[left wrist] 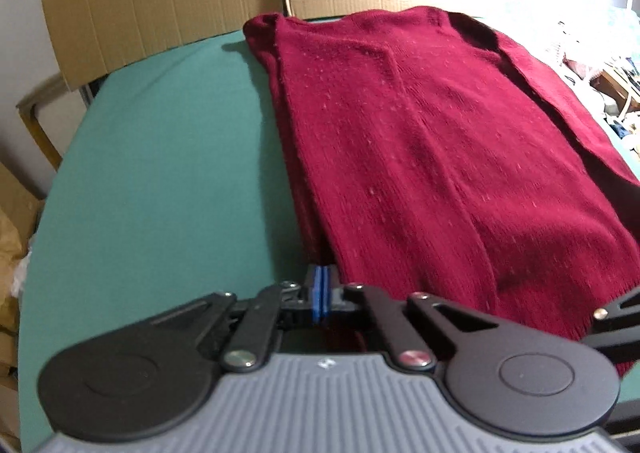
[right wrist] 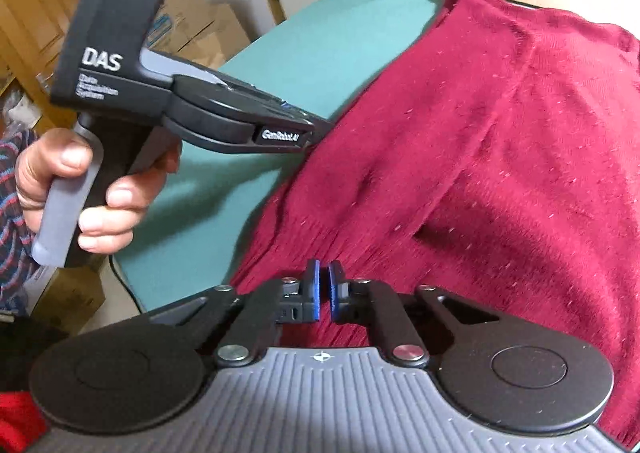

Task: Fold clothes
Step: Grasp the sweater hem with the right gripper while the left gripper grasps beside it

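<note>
Right up close, the right hand-held gripper (right wrist: pixel 324 287) has its blue pads drawn to a thin slit over the near hem of the red sweater (right wrist: pixel 500 141); whether any knit is actually pinched between them I cannot tell. Just beside it, the left hand-held gripper (left wrist: pixel 321 291) has its pads pressed flat together at the sweater's left hem corner, and again no fabric shows clearly between them. In the right wrist view a hand (right wrist: pixel 76 193) clutches that left tool's handle, nose dipped to the garment's edge.

Further out, the sweater lies flat on the green counter (left wrist: pixel 160 157), its sides already turned in, collar end at the far side near the cardboard box (left wrist: pixel 152 1).

Now the risk, as I read it: if either pinch has missed the knit or caught only the top layer, lifting the hem for the next fold would leave one corner behind and skew the fold. Loose knit also stretches, so uneven lifting could drag the tucked sleeves out of place.
</note>
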Action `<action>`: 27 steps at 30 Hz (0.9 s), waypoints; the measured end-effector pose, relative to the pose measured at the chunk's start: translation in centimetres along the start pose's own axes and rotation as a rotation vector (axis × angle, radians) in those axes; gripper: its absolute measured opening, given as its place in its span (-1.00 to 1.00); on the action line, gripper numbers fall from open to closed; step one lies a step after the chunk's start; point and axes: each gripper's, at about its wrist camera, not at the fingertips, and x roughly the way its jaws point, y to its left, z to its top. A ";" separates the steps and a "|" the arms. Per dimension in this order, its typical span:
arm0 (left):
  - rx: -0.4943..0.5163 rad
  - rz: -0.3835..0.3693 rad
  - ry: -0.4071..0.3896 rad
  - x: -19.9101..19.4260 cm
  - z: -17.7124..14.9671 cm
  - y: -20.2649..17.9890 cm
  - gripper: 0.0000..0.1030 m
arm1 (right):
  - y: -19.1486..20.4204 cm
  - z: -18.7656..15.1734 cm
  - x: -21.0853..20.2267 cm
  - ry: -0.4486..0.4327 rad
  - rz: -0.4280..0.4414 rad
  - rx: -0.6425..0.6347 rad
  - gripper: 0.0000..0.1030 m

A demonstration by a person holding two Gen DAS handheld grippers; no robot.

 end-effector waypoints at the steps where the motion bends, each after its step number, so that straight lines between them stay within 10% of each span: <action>1: 0.001 0.012 0.014 0.1 -0.4 0.2 -1.00 | 0.2 -0.3 0.1 0.008 -0.006 -0.001 -0.85; 6: -0.045 -0.063 0.019 -1.8 -1.4 1.1 -0.94 | -1.2 0.0 -1.7 -0.058 -0.017 0.074 -0.37; 9: -0.021 -0.068 0.003 -2.1 -1.5 0.1 -0.11 | -1.8 0.0 -1.2 -0.042 -0.016 0.121 -0.12; 16: -0.002 -0.098 0.014 -1.6 -1.2 -1.0 -0.86 | -0.2 0.1 0.2 -0.033 -0.021 0.052 -0.90; 27: -0.003 -0.091 0.052 -2.0 -2.3 0.3 -0.74 | -0.9 0.1 0.3 0.062 0.018 0.045 -0.70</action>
